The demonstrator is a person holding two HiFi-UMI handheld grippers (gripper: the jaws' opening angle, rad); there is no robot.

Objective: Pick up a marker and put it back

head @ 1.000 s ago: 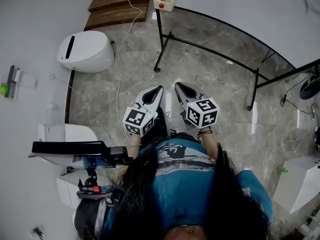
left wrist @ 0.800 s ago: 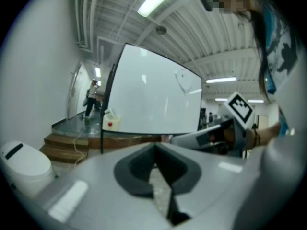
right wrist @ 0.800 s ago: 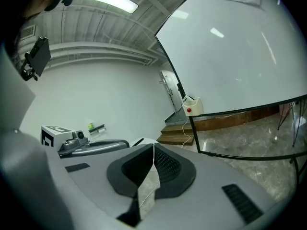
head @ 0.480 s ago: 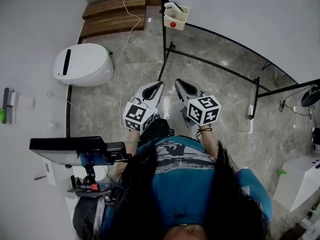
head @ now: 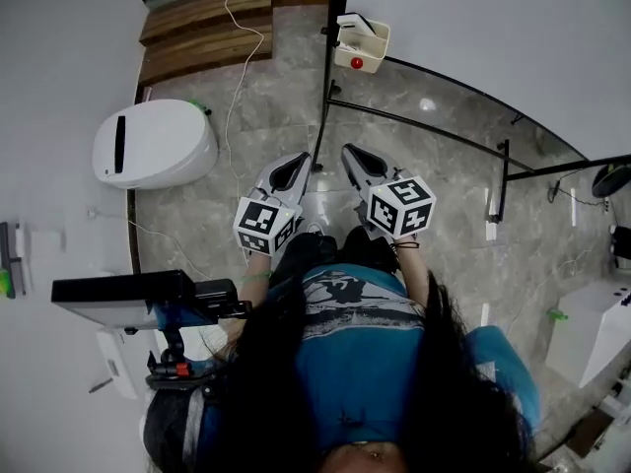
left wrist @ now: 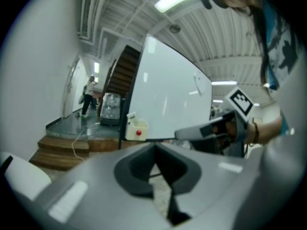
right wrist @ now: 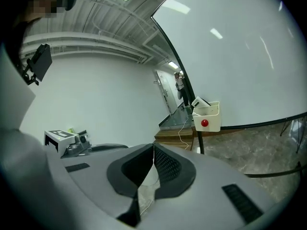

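Note:
A cream holder box (head: 361, 45) with a red round knob hangs on the whiteboard (head: 493, 28) frame, ahead of me. Something white and black pokes out of its top; I cannot make out a marker. The box also shows in the left gripper view (left wrist: 135, 130) and the right gripper view (right wrist: 207, 116). My left gripper (head: 299, 159) and right gripper (head: 348, 152) are held side by side at waist height, well short of the box. The left gripper (left wrist: 154, 147) is shut with nothing in it. The right gripper (right wrist: 153, 147) is also shut and empty.
The whiteboard's black stand legs (head: 414, 121) cross the marble floor. A white rounded device (head: 153, 146), wooden steps (head: 207, 28) and a white cable (head: 232, 87) lie at the left. A black screen on a mount (head: 123, 299) sits near my left side. A person (left wrist: 88, 95) stands far off.
The holder box and whiteboard have slid down and right in the head view as I moved toward them. Both grippers stayed shut, side by side.

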